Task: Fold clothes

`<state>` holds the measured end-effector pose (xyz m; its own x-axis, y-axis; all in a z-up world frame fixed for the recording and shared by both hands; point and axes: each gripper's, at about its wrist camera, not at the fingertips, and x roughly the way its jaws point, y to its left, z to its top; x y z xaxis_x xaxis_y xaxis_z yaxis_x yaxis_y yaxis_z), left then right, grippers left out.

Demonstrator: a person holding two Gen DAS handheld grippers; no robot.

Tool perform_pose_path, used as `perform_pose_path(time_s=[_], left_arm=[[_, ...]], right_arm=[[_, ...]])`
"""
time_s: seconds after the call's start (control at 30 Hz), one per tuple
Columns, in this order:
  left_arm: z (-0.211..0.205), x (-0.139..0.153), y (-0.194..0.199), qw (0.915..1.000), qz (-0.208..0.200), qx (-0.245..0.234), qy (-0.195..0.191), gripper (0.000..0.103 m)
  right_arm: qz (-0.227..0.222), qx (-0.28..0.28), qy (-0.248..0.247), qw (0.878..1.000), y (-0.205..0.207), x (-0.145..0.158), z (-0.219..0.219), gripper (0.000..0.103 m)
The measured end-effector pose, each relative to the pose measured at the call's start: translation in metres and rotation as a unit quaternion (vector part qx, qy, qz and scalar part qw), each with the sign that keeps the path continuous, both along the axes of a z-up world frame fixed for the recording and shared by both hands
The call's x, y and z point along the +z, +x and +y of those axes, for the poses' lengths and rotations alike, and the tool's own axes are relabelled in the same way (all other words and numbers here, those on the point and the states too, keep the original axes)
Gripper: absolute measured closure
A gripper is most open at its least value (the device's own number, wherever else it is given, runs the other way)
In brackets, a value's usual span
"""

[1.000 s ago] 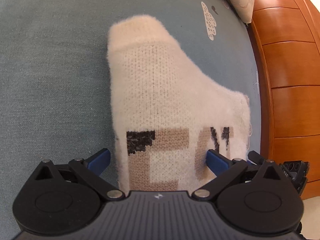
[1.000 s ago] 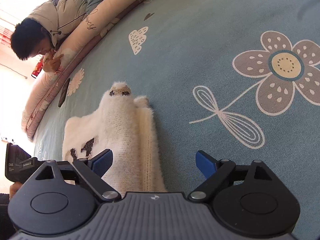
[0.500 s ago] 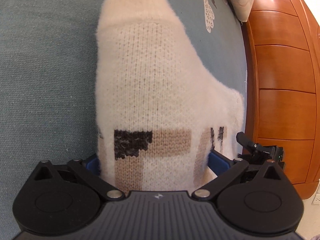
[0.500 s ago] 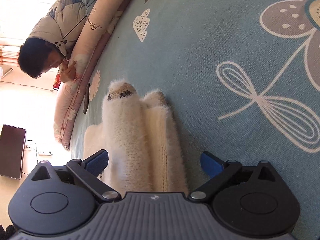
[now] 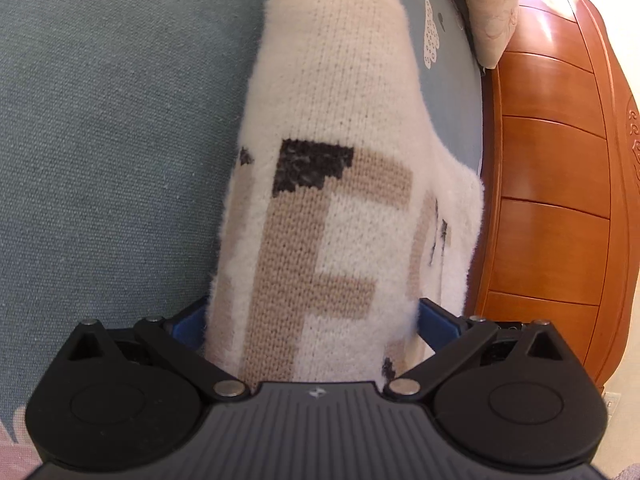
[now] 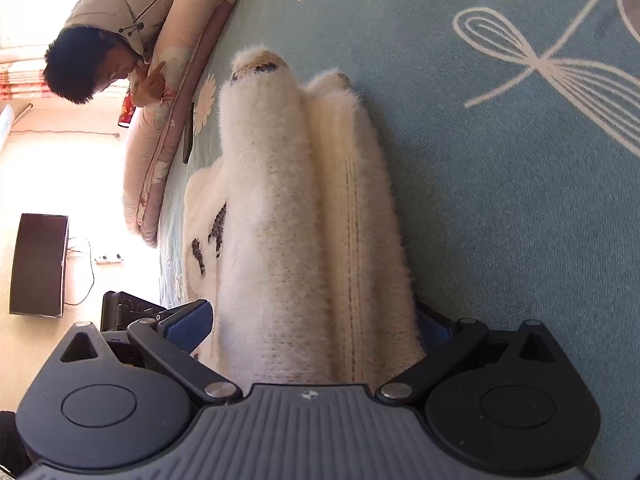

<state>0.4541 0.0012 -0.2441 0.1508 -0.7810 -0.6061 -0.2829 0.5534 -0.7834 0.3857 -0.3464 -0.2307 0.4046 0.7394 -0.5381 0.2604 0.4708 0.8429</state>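
Two hand-held grippers straddled one cream sweater [image 5: 332,184] on the bed [image 5: 100,140]: left hand-held gripper [image 5: 316,320] and right hand-held gripper [image 6: 316,320], both spread wide with the knit between their pads. One person [image 6: 96,60] leaned beyond the sweater.

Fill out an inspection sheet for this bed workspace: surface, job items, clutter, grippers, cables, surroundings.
Surface: teal bedsheet with white flower and leaf prints.
Job's things: one fluffy cream sweater with tan and dark knit blocks, lying folded into a long strip.
Clutter: a dark flat object at the bed's edge by the rolled quilt; kind unclear.
Grippers: left gripper and right gripper both open, each straddling the sweater's near end.
Cables: a power strip and cords on the floor.
Surroundings: wooden headboard, pillow, dark screen, and a person leaning on the quilt.
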Motion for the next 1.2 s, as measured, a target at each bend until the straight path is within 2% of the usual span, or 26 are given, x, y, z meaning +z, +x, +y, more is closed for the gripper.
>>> perform_pose_path(time_s=[0.07, 0.2, 0.3, 0.47, 0.63, 0.73, 0.83, 1.0, 1.2], left_arm=[[-0.007, 0.001, 0.010, 0.9999, 0.002, -0.016, 0.006, 0.001], [-0.011, 0.008, 0.040, 0.9977, -0.020, -0.050, 0.041, 0.001], [-0.013, 0.006, 0.045, 0.9981, -0.019, -0.040, 0.042, 0.001], [-0.004, 0.006, 0.025, 0.9991, -0.029, -0.023, 0.021, 0.001], [0.001, 0.003, 0.030, 0.9992, -0.025, -0.022, 0.022, 0.001], [-0.001, 0.002, 0.039, 0.9991, -0.016, -0.027, 0.029, 0.001], [-0.001, 0.002, 0.042, 0.9991, -0.025, -0.023, 0.025, 0.001], [0.004, 0.004, 0.044, 0.9982, -0.045, -0.028, 0.028, 0.001], [0.013, 0.006, 0.048, 0.9972, -0.061, -0.035, 0.026, 0.001]], right_arm=[[0.004, -0.010, 0.007, 1.000, 0.002, -0.004, 0.002, 0.000], [-0.009, 0.014, -0.012, 1.000, 0.038, -0.003, 0.022, 0.000], [-0.014, 0.022, -0.019, 0.999, 0.061, -0.004, 0.031, 0.000], [-0.002, 0.017, 0.021, 1.000, 0.050, -0.013, 0.033, 0.000], [-0.007, 0.026, 0.024, 0.999, 0.042, -0.018, 0.048, 0.000], [0.003, 0.048, 0.005, 0.999, 0.060, -0.017, 0.059, 0.000], [0.001, 0.075, -0.024, 0.997, 0.066, -0.012, 0.068, 0.001], [0.005, 0.064, -0.039, 0.997, 0.064, -0.011, 0.070, 0.011], [0.017, 0.074, -0.070, 0.995, 0.071, -0.007, 0.083, 0.014]])
